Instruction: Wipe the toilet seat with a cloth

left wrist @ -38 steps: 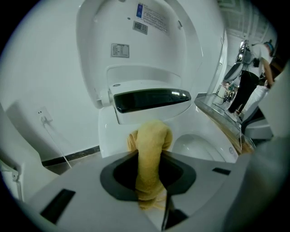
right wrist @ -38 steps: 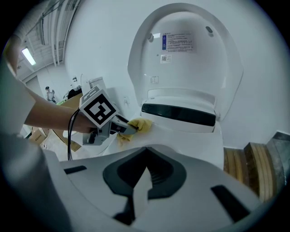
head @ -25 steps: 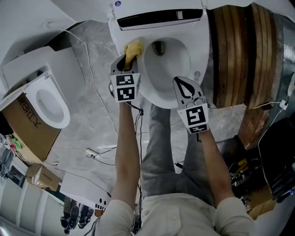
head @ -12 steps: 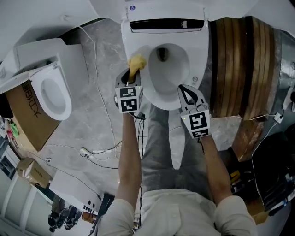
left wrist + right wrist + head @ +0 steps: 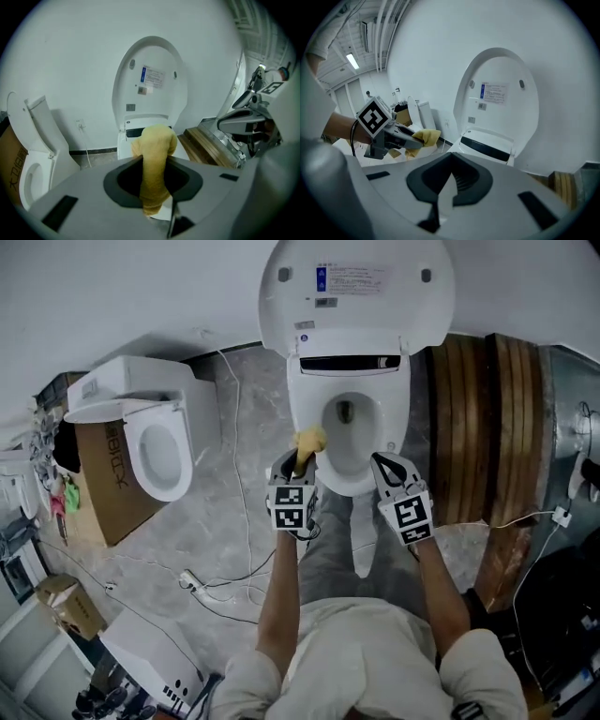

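Observation:
The white toilet [image 5: 349, 418] stands ahead with its lid [image 5: 356, 292] raised and its seat [image 5: 392, 442] down around the bowl. My left gripper [image 5: 302, 457] is shut on a yellow cloth [image 5: 310, 439], held at the seat's front left edge. In the left gripper view the cloth [image 5: 154, 159] hangs as a thick roll between the jaws and hides the seat behind it. Just off the seat's front right edge, my right gripper [image 5: 382, 461] is shut with nothing in it. From the right gripper view I see the left gripper [image 5: 396, 137] with the cloth [image 5: 425, 136].
A second toilet [image 5: 155, 442] stands at the left beside a cardboard box [image 5: 98, 488]. Stacked wooden boards [image 5: 487, 418] lie close to the toilet's right side. Cables and a power strip [image 5: 192, 579] trail over the grey floor. The person's legs [image 5: 333, 554] are right before the bowl.
The view has pulled back and up, so the raised lid now shows. Both grippers have drawn back from the bowl's sides to the seat's front edge, the cloth still in the left one.

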Action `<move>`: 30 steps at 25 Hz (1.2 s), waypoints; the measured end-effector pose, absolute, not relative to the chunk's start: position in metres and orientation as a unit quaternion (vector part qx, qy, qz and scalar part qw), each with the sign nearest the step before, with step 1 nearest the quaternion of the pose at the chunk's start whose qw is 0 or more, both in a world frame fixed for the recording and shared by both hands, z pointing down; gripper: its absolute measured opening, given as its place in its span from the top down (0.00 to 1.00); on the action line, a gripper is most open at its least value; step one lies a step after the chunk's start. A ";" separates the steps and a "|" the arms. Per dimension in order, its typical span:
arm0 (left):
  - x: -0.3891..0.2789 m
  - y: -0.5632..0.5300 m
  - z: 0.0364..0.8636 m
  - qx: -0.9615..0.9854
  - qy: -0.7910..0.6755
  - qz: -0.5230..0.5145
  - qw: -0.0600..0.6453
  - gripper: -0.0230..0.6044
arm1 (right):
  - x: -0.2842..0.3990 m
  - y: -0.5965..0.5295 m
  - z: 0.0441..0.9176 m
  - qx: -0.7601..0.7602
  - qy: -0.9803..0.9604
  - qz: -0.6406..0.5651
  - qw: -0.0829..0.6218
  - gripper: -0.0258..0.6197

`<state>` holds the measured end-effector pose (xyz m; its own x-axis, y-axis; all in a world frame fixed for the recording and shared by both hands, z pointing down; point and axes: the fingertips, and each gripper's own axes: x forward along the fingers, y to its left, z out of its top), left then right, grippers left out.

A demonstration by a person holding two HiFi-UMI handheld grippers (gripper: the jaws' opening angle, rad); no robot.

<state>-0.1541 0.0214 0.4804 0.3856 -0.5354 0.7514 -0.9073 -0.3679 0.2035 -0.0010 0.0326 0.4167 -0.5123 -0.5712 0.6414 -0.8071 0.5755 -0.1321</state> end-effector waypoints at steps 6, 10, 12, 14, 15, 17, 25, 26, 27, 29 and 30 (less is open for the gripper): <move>-0.140 0.004 0.390 0.815 -0.449 0.262 0.256 0.78 | 0.000 0.020 0.344 0.423 -0.851 0.185 0.250 0.95; -0.124 -0.007 0.329 0.842 -0.435 0.224 0.227 0.78 | 0.013 0.015 0.293 0.448 -0.847 0.159 0.238 0.95; -0.120 -0.006 0.301 0.855 -0.424 0.213 0.210 0.78 | 0.015 0.014 0.270 0.463 -0.842 0.148 0.232 0.95; -0.115 -0.004 0.276 0.868 -0.409 0.201 0.198 0.78 | 0.017 0.013 0.249 0.477 -0.838 0.139 0.225 0.95; -0.111 -0.003 0.264 0.874 -0.402 0.195 0.192 0.78 | 0.017 0.013 0.239 0.481 -0.837 0.135 0.222 0.95; -0.107 -0.003 0.241 0.883 -0.395 0.184 0.177 0.78 | 0.016 0.013 0.219 0.487 -0.837 0.124 0.216 0.95; -0.106 -0.003 0.173 0.890 -0.410 0.148 0.130 0.78 | 0.009 0.016 0.160 0.487 -0.851 0.087 0.177 0.95; -0.105 -0.001 0.168 0.890 -0.414 0.147 0.125 0.78 | 0.009 0.017 0.155 0.485 -0.853 0.084 0.171 0.95; -0.104 0.001 0.163 0.888 -0.418 0.146 0.120 0.78 | 0.011 0.018 0.150 0.483 -0.856 0.082 0.167 0.95; -0.099 0.003 0.156 0.885 -0.427 0.146 0.109 0.78 | 0.016 0.019 0.142 0.478 -0.860 0.074 0.162 0.95; -0.096 0.004 0.152 0.883 -0.433 0.146 0.105 0.78 | 0.019 0.020 0.138 0.473 -0.864 0.068 0.160 0.95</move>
<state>-0.0958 0.0041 0.1522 0.5827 -0.7339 0.3491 -0.7953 -0.6034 0.0589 0.0191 0.0200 0.1378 -0.5011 -0.7956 0.3404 -0.8393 0.5427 0.0328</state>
